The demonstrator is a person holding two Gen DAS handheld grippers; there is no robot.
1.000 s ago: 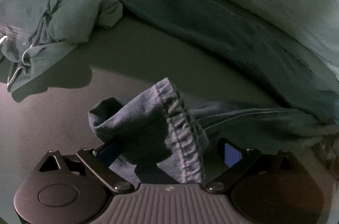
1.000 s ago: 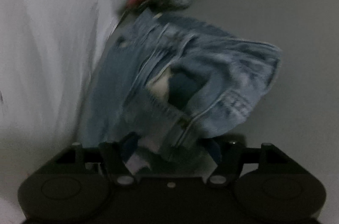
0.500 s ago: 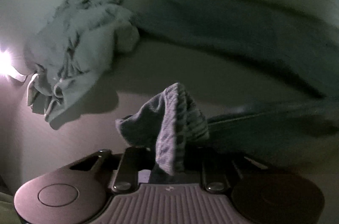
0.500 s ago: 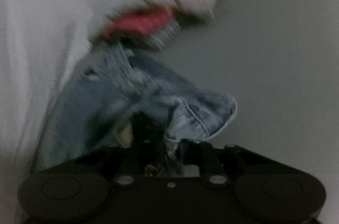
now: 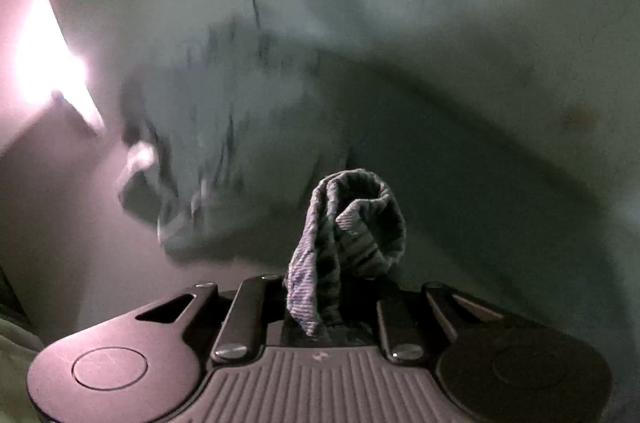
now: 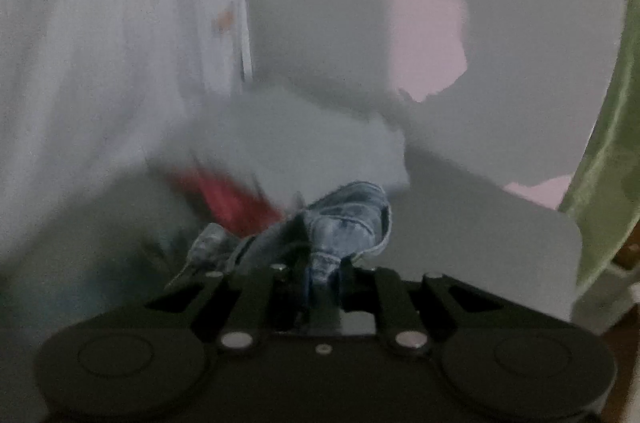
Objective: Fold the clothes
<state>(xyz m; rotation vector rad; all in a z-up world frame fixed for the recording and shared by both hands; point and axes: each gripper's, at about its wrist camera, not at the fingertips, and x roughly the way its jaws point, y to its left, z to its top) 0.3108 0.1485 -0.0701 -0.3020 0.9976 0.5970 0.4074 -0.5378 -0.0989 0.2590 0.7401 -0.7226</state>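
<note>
I hold a pair of blue jeans at both ends. My left gripper [image 5: 320, 307] is shut on a bunched hem of the jeans [image 5: 352, 223], which stands up in a roll between the fingers. My right gripper [image 6: 320, 283] is shut on the waistband end of the jeans [image 6: 348, 219]. Both views are blurred by motion, and the rest of the jeans hangs out of sight below the grippers.
A crumpled grey-green garment [image 5: 224, 151] lies on the grey table [image 5: 60, 223] at left. A person in a white printed shirt [image 6: 100, 43] stands close. A grey cloth [image 6: 304, 139] over a red one [image 6: 228, 199] lies ahead, with a green curtain [image 6: 612, 143] at right.
Both grippers closed on the jeans and lifted them off the table. The cameras tilted up, so the table and the other clothes dropped lower and farther away.
</note>
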